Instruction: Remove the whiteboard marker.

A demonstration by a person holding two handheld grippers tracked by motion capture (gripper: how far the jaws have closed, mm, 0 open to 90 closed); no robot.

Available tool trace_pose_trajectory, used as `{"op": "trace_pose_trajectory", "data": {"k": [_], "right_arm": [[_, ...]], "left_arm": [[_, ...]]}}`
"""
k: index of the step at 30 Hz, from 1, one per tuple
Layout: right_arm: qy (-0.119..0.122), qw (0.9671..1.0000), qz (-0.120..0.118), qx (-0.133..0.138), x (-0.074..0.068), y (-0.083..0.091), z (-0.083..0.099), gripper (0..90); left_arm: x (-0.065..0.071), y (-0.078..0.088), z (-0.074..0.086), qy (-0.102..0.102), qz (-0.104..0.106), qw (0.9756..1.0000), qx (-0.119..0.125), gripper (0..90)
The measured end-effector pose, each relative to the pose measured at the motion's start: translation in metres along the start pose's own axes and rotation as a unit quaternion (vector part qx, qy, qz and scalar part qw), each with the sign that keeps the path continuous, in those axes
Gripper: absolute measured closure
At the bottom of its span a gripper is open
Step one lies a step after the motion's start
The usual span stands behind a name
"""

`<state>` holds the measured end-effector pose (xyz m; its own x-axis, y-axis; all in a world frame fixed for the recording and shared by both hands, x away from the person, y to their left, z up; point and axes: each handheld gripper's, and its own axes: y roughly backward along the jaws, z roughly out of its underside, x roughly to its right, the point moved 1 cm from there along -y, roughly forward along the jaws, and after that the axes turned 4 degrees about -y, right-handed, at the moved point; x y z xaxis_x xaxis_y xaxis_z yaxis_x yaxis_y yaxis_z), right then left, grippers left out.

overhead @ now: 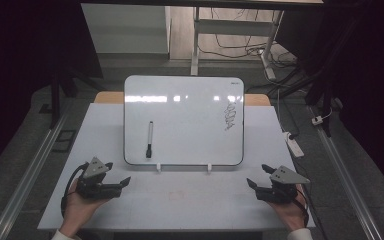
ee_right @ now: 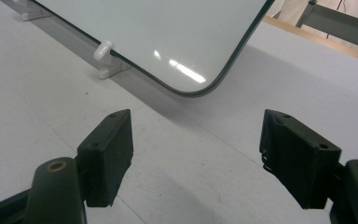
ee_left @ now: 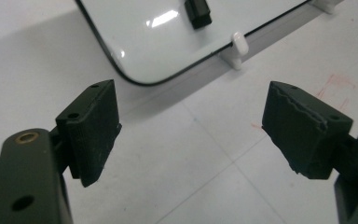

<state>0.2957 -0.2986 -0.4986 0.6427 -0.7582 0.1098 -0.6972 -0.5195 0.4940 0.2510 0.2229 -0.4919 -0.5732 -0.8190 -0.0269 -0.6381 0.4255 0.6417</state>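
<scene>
On the white table (overhead: 190, 205), near edge, both hands sit w/ grippers apart: left gripper (overhead: 122, 181) at near left, right gripper (overhead: 252, 182) at near right. Both released, jaws spread wide, nothing btwn them, only bare table under each.

Hard to see: room beyond the table is dark at both sides; far bg has desk legs & cables, dim. Scribble (overhead: 231, 116) on the board's right part is unreadable. In left gripper view the marker (ee_left: 198, 11) is cut off by the top edge, just its black end showing. In right gripper view the board's top runs out of frame. Faint red smudges on table near centre, unclear what.

Edges/room: whiteboard (overhead: 185, 105) stands tilted back, mid table toward the far side, propped on two small white clips (overhead: 158, 168) at its bottom edge. Broad open strip of table btwn board's bottom edge & the grippers. Board's rounded near-left corner lies just ahead of left gripper; near-right corner just ahead of right gripper.

Marker in high view (overhead: 149, 139): slim, white barrel, black cap end down, lying upright on board's left-centre face, well apart from both grippers. Board is glossy white, thin black rim, light glare along the top.
</scene>
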Motion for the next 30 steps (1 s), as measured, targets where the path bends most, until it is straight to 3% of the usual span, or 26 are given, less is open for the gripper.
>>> {"op": "trace_pose_trajectory", "data": {"k": [4,13,15,16,18,22,30], "right_arm": [[0.000,1.0000,0.001,0.002,0.000,0.000,0.000,26.1],[0.002,1.0000,-0.001,-0.001,-0.001,0.000,0.001,26.7],[0.003,1.0000,-0.001,-0.001,-0.002,0.000,0.001,26.7],[0.003,1.0000,-0.001,-0.001,-0.002,0.000,0.001,26.7],[0.003,1.0000,-0.001,-0.001,-0.001,0.000,0.001,26.7],[0.005,1.0000,0.001,0.002,-0.001,0.001,0.001,26.7],[0.004,1.0000,-0.003,0.000,-0.002,-0.001,0.002,26.5]], "left_arm": [[0.001,-0.002,-0.011,-0.006,0.001,1.0000,0.002,19.8],[-0.001,-0.015,-0.053,-0.020,-0.014,0.9996,0.013,23.7],[-0.001,-0.022,-0.070,-0.025,-0.021,0.9993,0.018,24.6],[-0.001,-0.022,-0.070,-0.025,-0.021,0.9993,0.018,24.9],[-0.001,-0.031,-0.087,-0.031,-0.029,0.9989,0.019,25.7],[-0.002,-0.044,-0.105,-0.032,-0.041,0.9984,0.021,27.1],[-0.006,-0.064,-0.123,-0.022,-0.050,0.9983,0.019,29.1]]}}
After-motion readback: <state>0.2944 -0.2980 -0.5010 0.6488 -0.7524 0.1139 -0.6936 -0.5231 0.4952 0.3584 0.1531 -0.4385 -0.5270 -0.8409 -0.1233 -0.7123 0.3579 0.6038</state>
